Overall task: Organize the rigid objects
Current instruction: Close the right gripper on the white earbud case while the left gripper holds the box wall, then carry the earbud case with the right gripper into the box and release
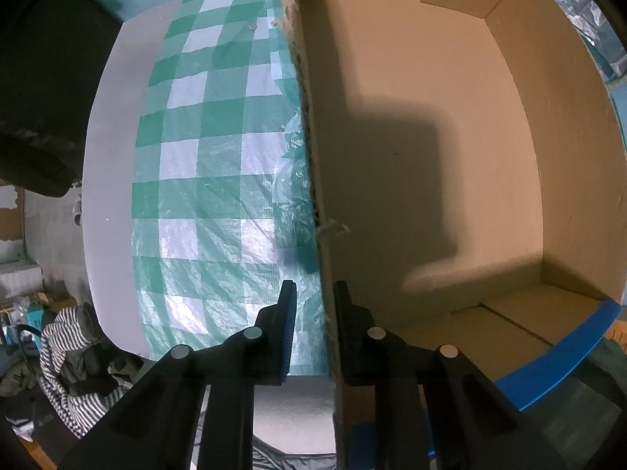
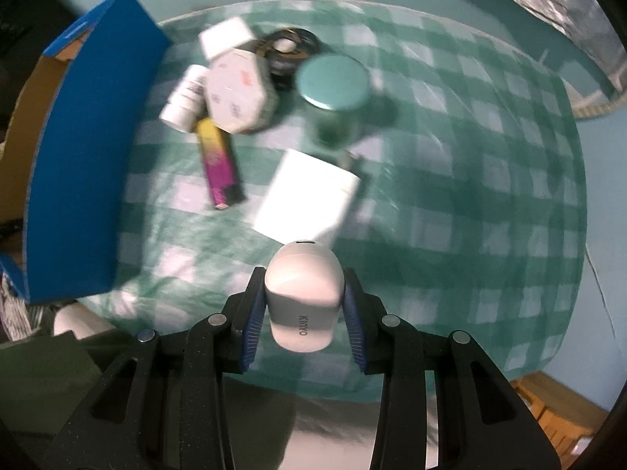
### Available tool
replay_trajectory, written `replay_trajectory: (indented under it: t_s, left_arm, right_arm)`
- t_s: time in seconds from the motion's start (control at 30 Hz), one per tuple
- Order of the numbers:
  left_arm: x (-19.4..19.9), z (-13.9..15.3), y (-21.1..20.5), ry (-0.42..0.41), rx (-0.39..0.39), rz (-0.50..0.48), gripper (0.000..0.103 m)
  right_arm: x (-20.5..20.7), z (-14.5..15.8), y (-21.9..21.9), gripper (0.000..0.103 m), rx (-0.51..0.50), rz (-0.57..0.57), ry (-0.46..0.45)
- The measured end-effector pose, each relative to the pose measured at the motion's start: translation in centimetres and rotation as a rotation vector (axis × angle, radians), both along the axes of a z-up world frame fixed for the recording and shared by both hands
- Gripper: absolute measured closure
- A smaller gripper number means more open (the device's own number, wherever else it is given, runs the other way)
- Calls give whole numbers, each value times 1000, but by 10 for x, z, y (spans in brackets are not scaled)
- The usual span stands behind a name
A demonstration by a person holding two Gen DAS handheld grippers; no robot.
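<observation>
My left gripper [image 1: 313,293] is shut on the side wall of an empty cardboard box [image 1: 431,137] with blue outer faces, one finger inside, one outside. My right gripper [image 2: 301,293] is shut on a white rounded KINYO case [image 2: 301,293] held above the checked cloth. The same box [image 2: 82,149] shows at the left of the right wrist view. On the cloth lie a white flat box [image 2: 309,196], a pink and yellow stick [image 2: 217,164], a white hexagonal box [image 2: 239,90], a white bottle [image 2: 186,98], a teal-lidded jar [image 2: 333,86], a white cube [image 2: 225,35] and a black cable coil [image 2: 290,47].
The green and white checked cloth [image 1: 203,196] covers a round table [image 1: 106,196]. Striped clothing [image 1: 74,360] lies on the floor at the lower left. Silver foil material [image 2: 548,0] is at the far right. A wooden piece [image 2: 560,403] is at the lower right.
</observation>
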State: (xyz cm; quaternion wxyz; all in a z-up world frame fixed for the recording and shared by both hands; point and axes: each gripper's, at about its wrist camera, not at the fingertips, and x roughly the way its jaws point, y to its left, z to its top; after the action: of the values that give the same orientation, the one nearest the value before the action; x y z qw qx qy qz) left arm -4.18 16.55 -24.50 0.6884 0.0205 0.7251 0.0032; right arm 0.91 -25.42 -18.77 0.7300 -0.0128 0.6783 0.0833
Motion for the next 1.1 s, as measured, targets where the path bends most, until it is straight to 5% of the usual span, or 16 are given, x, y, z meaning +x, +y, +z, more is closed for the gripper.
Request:
replay_trajectory:
  t_s: [1.1]
  left_arm:
    - [-4,0,-16,15,-18,-41,87]
  right_arm:
    - [122,92,170,66,146,404,-134]
